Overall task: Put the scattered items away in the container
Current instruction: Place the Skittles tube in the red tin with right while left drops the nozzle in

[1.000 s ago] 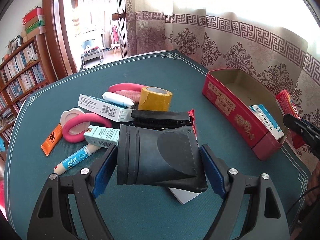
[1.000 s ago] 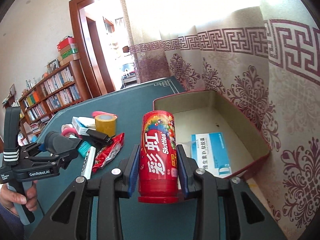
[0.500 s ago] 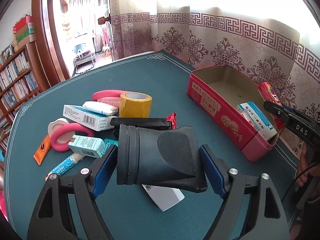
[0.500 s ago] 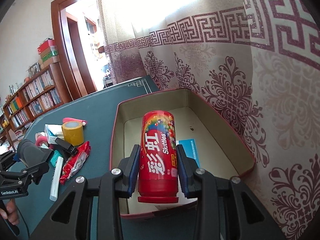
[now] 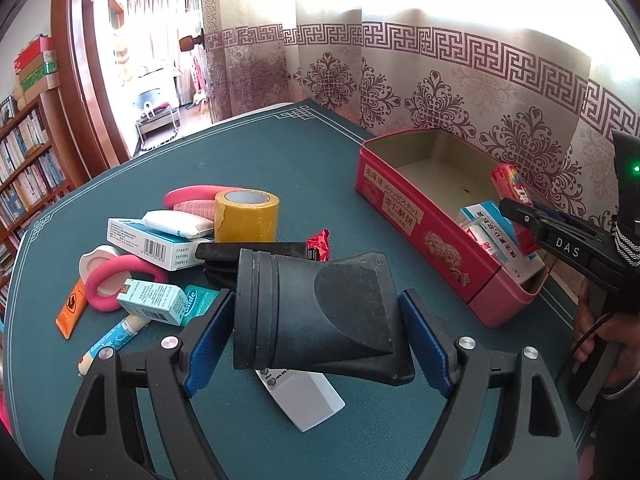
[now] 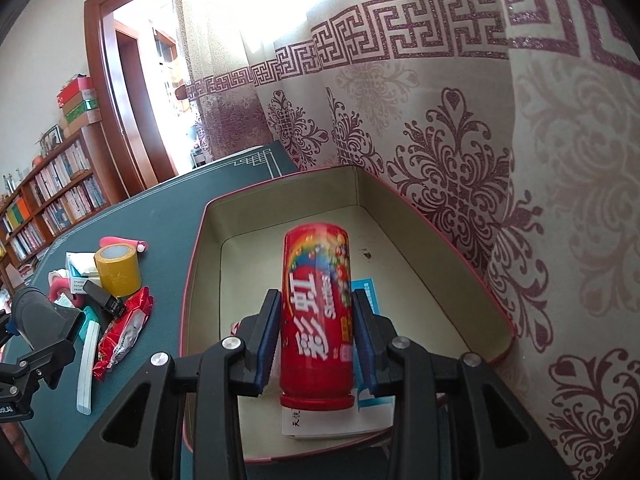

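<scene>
Right gripper [image 6: 316, 344], jaws clamped on the Skittles tube [image 6: 316, 320], hangs over the red tin [image 6: 192, 280]; releasing it comes next. Left gripper [image 5: 316, 340] grips a black nozzle [image 5: 316, 312].

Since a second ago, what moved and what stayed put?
The right gripper carried the red Skittles tube from beside the red tin box to over its inside. Its jaws now look slightly parted. The left gripper still clamps the black plastic nozzle; the table clutter stayed.

A patterned curtain [image 6: 460, 128] hung behind the green table [image 5: 248, 160]; a bookshelf [image 6: 52, 200] stood beyond the table's far-left side
</scene>
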Demonstrator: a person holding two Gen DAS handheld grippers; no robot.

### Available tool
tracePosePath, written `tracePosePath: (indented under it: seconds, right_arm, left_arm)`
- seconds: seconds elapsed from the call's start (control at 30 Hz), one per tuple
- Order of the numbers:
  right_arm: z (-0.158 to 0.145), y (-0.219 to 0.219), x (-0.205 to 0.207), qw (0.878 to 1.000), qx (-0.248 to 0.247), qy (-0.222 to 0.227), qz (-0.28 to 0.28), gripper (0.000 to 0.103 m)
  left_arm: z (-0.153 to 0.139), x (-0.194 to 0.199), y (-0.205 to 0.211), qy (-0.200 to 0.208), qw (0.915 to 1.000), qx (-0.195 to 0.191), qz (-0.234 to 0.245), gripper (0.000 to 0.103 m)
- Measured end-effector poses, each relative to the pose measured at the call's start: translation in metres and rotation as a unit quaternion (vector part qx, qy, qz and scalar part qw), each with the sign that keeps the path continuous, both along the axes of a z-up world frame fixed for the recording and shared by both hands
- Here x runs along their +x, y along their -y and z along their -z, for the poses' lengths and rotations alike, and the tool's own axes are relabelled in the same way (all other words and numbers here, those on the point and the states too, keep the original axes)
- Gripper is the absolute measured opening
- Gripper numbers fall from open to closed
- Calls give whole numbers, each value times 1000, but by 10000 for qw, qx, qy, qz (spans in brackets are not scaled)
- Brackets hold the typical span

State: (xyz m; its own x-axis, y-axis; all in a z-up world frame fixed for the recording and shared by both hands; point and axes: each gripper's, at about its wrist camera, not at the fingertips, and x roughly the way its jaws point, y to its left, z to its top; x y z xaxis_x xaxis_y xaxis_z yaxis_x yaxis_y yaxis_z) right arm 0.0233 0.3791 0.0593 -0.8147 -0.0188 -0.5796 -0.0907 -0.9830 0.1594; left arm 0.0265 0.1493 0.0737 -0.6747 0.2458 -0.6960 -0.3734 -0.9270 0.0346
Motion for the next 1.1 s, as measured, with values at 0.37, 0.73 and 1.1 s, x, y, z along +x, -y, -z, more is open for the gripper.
tracePosePath:
  seconds: [0.37,0.73,1.1]
  right_arm:
    - [-7,2,29,9997,-14,-236,85,52]
    - [-6,5,51,9993,-74,-368,54,67]
    - [-2,-1,53,9991,-245,-360,12,70]
  left_arm:
    - [-7,-8,-25,48,9995,149,273,84]
    - [-23,-35,-84,23,9964,370,760,84]
    - [-19,-60,-136,-2,9945,217,1021,85]
